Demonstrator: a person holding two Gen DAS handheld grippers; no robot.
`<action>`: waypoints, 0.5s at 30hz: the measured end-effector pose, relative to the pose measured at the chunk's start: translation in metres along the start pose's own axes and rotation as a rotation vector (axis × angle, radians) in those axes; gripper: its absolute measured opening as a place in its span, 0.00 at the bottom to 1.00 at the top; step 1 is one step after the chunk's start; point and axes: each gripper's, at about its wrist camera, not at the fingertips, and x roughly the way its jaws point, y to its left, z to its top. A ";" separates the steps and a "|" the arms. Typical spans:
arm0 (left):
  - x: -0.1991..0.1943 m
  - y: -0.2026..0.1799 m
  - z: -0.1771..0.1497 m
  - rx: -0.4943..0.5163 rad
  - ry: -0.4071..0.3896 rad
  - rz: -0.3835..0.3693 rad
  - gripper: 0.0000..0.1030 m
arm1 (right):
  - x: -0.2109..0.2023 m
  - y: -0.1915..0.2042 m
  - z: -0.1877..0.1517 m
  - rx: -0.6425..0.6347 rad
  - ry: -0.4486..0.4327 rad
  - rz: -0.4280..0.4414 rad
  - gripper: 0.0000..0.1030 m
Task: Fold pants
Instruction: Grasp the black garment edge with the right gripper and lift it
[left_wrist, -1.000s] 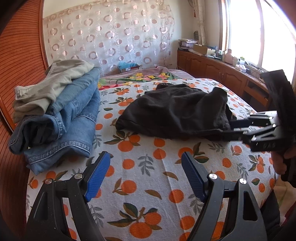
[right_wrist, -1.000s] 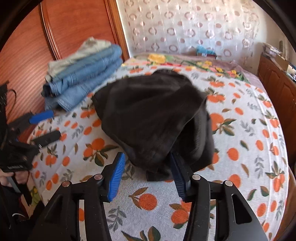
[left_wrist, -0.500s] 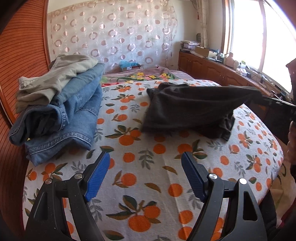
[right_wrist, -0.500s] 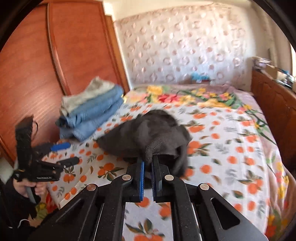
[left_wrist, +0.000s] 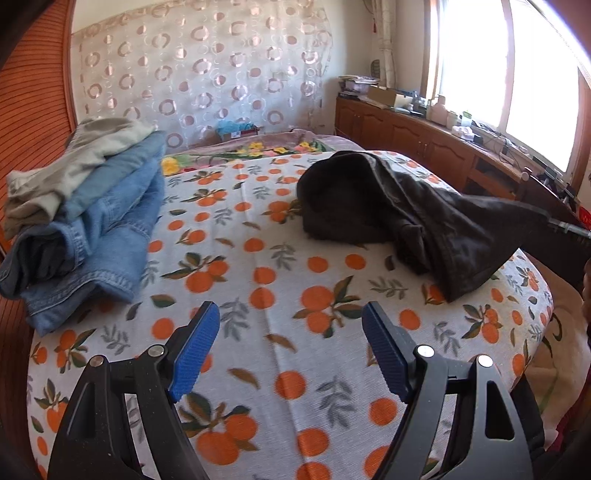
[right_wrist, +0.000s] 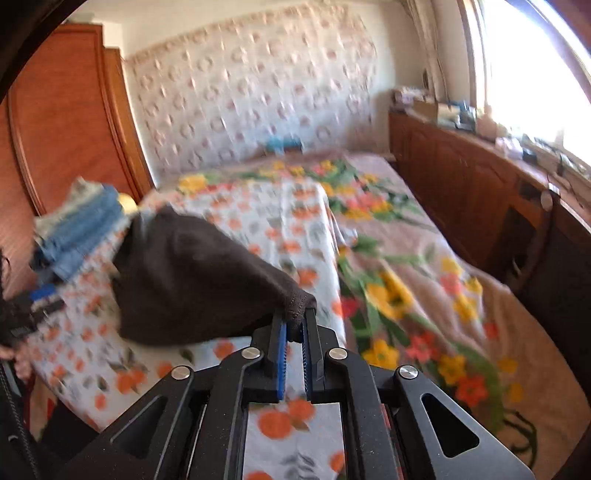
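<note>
A bedroom in a home. A bed (left_wrist: 280, 295) covered with an orange-fruit printed sheet fills the room, with a floral blanket (right_wrist: 406, 266) beyond it. A stack of folded jeans and trousers (left_wrist: 85, 221) lies at one side. A patterned lace curtain (left_wrist: 199, 74) hangs behind, a wooden wardrobe (right_wrist: 70, 122) stands beside it, and a low wooden cabinet (left_wrist: 417, 136) with clutter runs beneath a bright window (left_wrist: 480, 62).

Folded jeans stack (left_wrist: 92, 229) on bedsheet (left_wrist: 280, 332)
</note>
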 end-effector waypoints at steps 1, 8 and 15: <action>0.001 -0.003 0.001 0.004 0.000 -0.003 0.78 | 0.000 0.000 -0.005 0.001 0.010 -0.006 0.08; 0.002 -0.010 0.002 0.017 0.006 -0.003 0.78 | -0.016 0.016 0.000 -0.015 -0.030 -0.093 0.37; 0.003 -0.007 -0.001 0.002 0.010 -0.006 0.78 | 0.007 0.051 0.008 -0.021 -0.047 -0.056 0.44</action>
